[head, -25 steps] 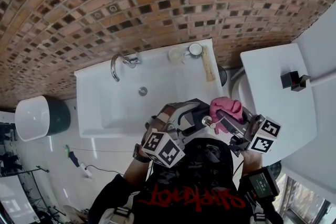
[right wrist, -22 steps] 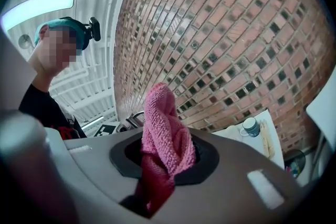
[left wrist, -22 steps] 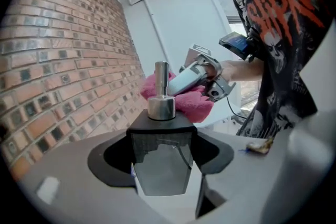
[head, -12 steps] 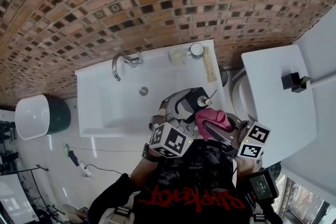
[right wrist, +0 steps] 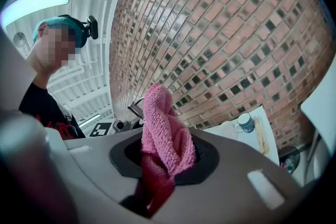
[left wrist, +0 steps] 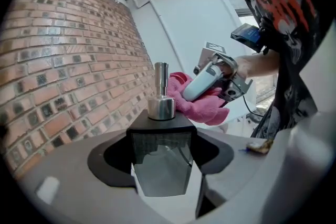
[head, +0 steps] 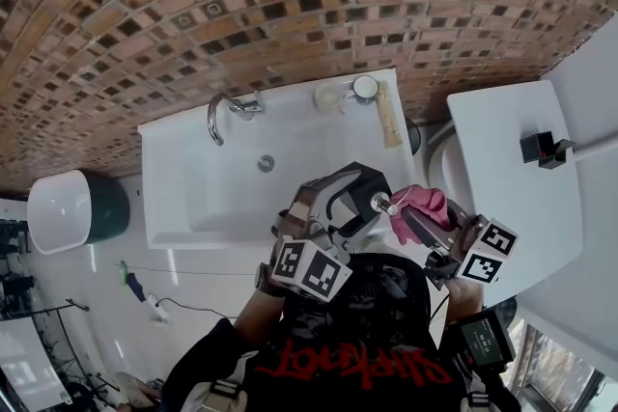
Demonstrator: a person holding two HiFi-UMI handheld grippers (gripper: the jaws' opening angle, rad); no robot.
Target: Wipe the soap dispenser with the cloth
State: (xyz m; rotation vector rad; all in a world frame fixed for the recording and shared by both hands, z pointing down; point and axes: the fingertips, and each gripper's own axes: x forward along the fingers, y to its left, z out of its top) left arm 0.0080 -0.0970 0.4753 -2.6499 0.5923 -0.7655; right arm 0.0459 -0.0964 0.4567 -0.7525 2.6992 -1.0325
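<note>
Close before the person's chest, the left hand-held gripper (head: 355,198) clamps the soap dispenser (left wrist: 160,160), seemingly to steady it, while the right hand-held gripper (right wrist: 165,157) pinches the pink cloth (right wrist: 163,118) just beside the pump (left wrist: 161,92), above the sink (head: 193,188).

White washbasin (head: 174,164) with chrome tap (head: 222,111), round cup (head: 363,89) and pale stick (head: 387,116) on its back rim

dispenser (left wrist: 160,149) base hidden, cloth (right wrist: 164,134) tail hidden
</note>
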